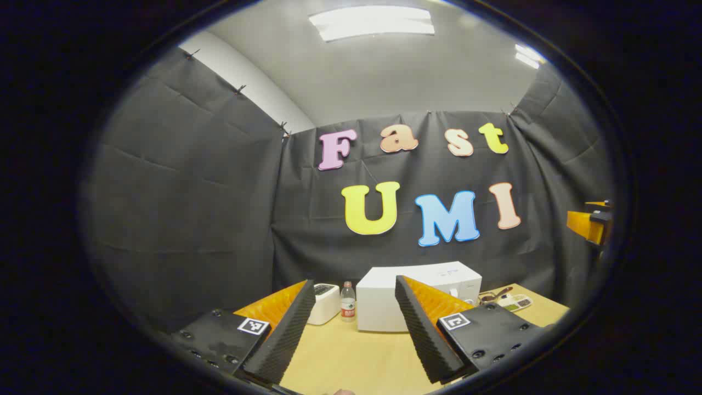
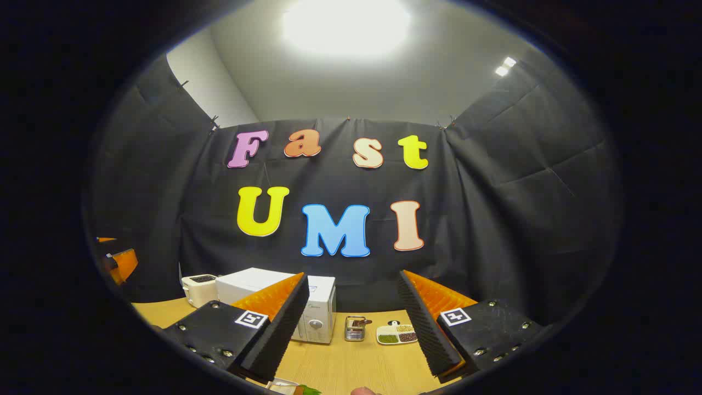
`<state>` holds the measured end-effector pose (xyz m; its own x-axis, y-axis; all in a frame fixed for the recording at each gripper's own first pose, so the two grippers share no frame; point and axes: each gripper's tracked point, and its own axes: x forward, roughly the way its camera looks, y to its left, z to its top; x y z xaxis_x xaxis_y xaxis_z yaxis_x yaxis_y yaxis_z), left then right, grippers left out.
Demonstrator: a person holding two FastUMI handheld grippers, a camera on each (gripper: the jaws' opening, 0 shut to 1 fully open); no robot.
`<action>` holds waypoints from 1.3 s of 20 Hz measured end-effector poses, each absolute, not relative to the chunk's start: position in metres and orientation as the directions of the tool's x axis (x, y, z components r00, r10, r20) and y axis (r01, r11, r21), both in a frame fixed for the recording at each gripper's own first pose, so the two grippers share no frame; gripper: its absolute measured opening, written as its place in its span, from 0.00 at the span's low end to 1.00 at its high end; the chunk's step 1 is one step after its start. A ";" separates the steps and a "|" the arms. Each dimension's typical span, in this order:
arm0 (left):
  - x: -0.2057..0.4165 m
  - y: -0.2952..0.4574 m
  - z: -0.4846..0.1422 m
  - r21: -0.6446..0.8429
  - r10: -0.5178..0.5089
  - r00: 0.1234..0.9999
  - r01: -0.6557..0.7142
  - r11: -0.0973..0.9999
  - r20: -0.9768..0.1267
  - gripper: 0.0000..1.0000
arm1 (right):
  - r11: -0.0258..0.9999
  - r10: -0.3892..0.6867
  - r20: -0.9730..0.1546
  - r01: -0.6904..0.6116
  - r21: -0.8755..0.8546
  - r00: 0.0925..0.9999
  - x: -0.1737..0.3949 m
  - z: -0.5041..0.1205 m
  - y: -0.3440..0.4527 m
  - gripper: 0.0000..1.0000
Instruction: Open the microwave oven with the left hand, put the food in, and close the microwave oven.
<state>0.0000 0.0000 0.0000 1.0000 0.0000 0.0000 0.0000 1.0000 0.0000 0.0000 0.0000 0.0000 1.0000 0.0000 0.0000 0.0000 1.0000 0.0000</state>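
Left gripper [image 1: 355, 334], seen in the left gripper view: fingers spread wide with nothing between them, raised above the wooden table [image 1: 351, 356] and aimed at the microwave oven [image 1: 419, 295]. The open stance is judged to suit a reach for the door, which appears shut, so the opening step is not yet begun. The oven stands at the back of the table by the booth wall; a water bottle [image 1: 347, 301] and a toaster [image 1: 323, 303] stand just beside it, and a small tray [image 1: 513, 302] lies on its other side.

Right gripper [image 2: 351, 329], seen in the right gripper view: likewise held open and empty. At the lower edge of that view, below the fingers, a white dish with something green [image 2: 293, 389] is partly visible; this may be the food, though too little shows to be certain. A compartment dish [image 2: 397, 334] and a small metal holder [image 2: 355, 327] lie beyond, near the oven.
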 end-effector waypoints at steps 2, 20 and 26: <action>0.000 -0.001 0.000 0.001 0.001 1.000 -0.001 1.000 0.003 0.97 | 1.000 0.007 -0.001 -0.007 -0.011 1.000 0.001 -0.003 0.001 0.98; 0.039 -0.077 -0.011 -0.035 -0.030 1.000 0.030 0.999 -0.009 1.00 | 0.999 0.043 -0.019 -0.043 -0.019 0.999 0.022 -0.026 -0.037 0.98; 0.082 -0.123 -0.020 -0.015 -0.048 0.999 0.049 0.999 0.026 1.00 | 0.996 0.087 -0.041 -0.087 -0.009 0.995 0.024 -0.038 -0.043 0.98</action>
<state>0.0819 -0.1227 -0.0202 0.9985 -0.0481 0.0257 0.0486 0.9987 -0.0155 0.0239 -0.0429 -0.0385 0.9954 0.0868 -0.0412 -0.0872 0.9962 -0.0086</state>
